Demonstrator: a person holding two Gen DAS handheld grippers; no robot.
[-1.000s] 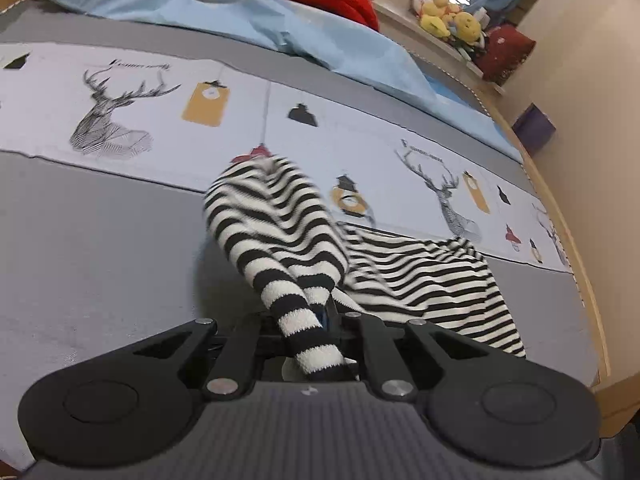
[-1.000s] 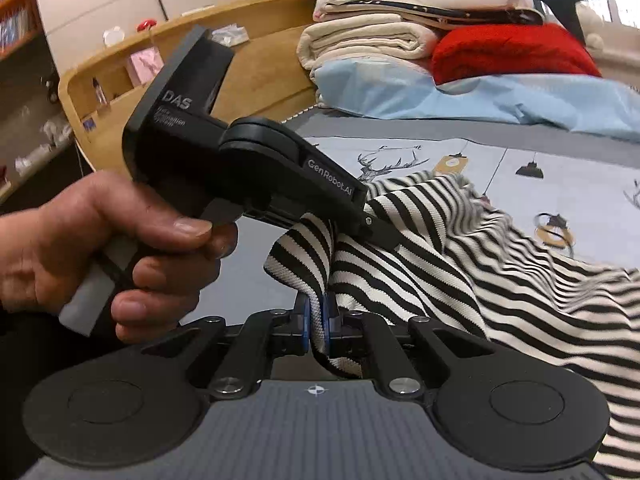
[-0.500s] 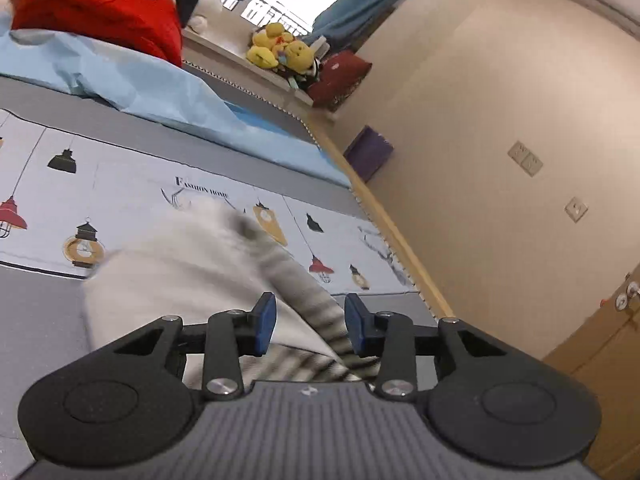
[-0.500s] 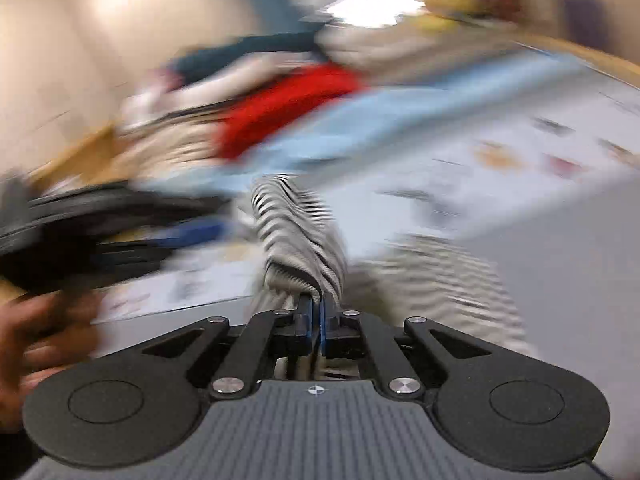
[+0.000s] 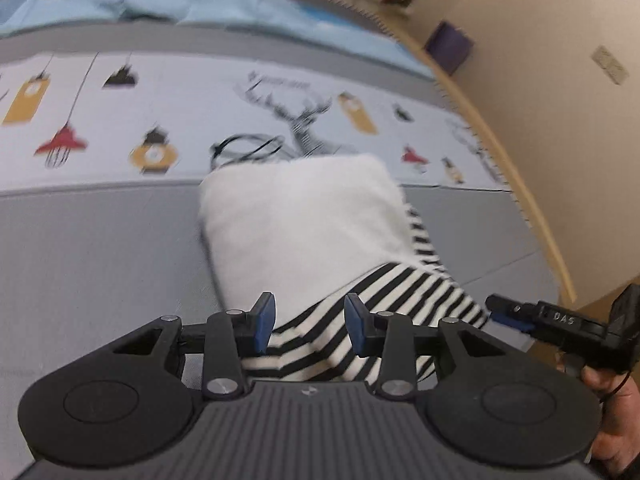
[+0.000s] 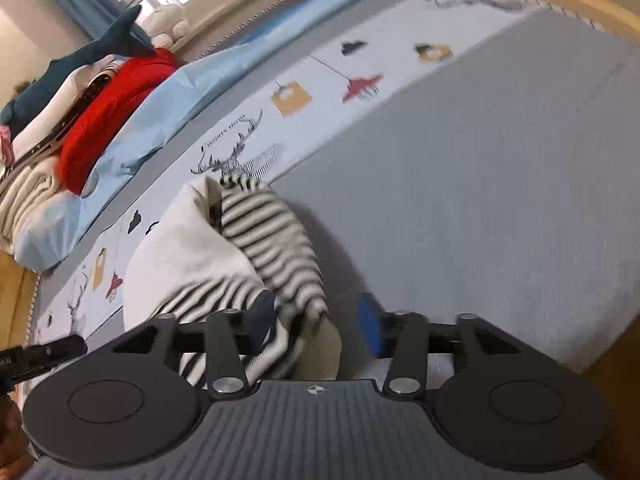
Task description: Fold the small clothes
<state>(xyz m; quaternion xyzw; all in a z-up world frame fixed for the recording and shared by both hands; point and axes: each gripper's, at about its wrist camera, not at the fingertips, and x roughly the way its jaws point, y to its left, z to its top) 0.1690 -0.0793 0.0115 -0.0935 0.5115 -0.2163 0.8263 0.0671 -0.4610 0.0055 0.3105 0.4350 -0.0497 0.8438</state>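
A small black-and-white striped garment (image 5: 384,296) lies folded in a bundle on the grey bed cover, its plain white inner side (image 5: 304,220) turned up. My left gripper (image 5: 310,326) is open, its blue pads on either side of the striped edge without pinching it. My right gripper (image 6: 318,326) is open over the same garment (image 6: 272,240), whose near edge lies between its jaws. The right gripper's tip also shows in the left wrist view (image 5: 556,318), just right of the bundle.
The bed cover (image 6: 480,216) is grey with a white band printed with deer and lamps (image 5: 168,92). A light blue sheet (image 6: 168,120), a red blanket (image 6: 108,116) and stacked linens lie at the head. The wooden bed frame (image 5: 516,168) and wall run along the right.
Both grippers held the striped garment a second ago. The left one had opened half a second ago, the right one since then, and the garment now lies folded with its white side up.
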